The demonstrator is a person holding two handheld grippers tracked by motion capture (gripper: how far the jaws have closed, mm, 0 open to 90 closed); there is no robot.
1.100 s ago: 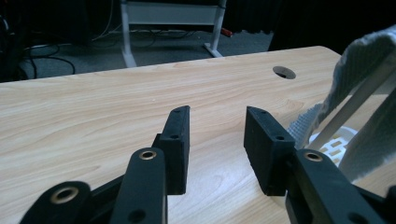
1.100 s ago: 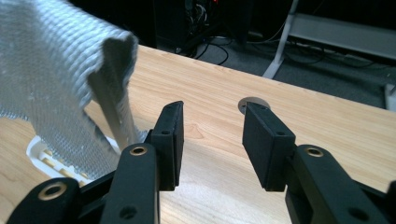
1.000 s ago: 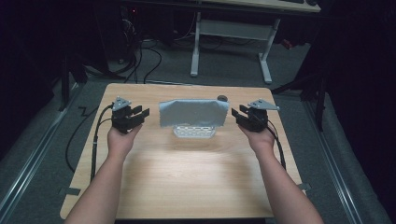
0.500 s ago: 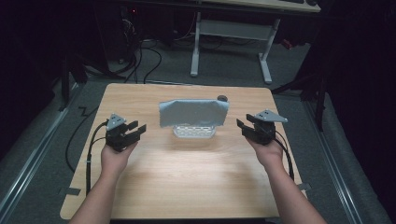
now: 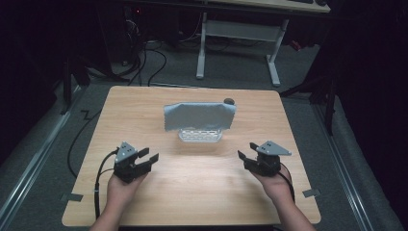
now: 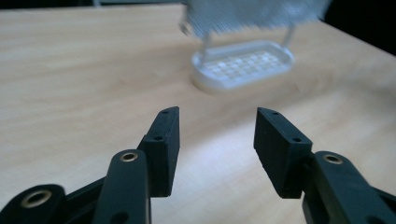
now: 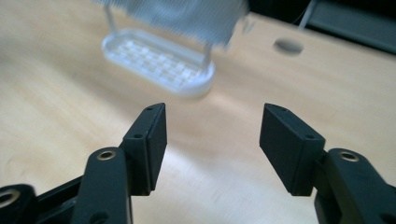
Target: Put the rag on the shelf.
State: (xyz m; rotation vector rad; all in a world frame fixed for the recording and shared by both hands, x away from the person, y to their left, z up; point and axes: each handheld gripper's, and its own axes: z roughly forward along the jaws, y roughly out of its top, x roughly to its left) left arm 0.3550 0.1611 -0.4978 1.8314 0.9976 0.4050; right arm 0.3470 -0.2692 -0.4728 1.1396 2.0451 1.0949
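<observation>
Dark workshop floor and cables ring the pale wooden table [image 5: 202,192], which sits mid-frame in the high view.

My left gripper [image 5: 146,160] hovers at the lower left of the frame, jaws apart with nothing between them, and my right gripper [image 5: 244,158] mirrors it at the lower right, also spread wide and empty. Both are well apart from the grey-blue cloth [image 5: 199,116], which hangs draped over a small rack standing in a white perforated tray [image 5: 199,136] at the centre of the frame, slightly toward the far edge. A small dark round object [image 5: 229,101] sits just beyond the cloth's upper right corner; I cannot tell what it is.

I judge the cloth on its rack to be the thing in hand. If I am to take it, I would bring each gripper in level toward one lower corner of the cloth, close on fabric alone and keep clear of the thin rack legs, since the light tray would probably slide or tip if nudged.

From the left gripper view I get the tray's grid [image 6: 243,63] and the rack's slim uprights under the blurred cloth edge [image 6: 252,14], which are lost in the high view. In the right gripper view a flat dark disc lies on the table at the upper right [image 7: 288,45]. Overall spacing of both hands reads best from the high view.
</observation>
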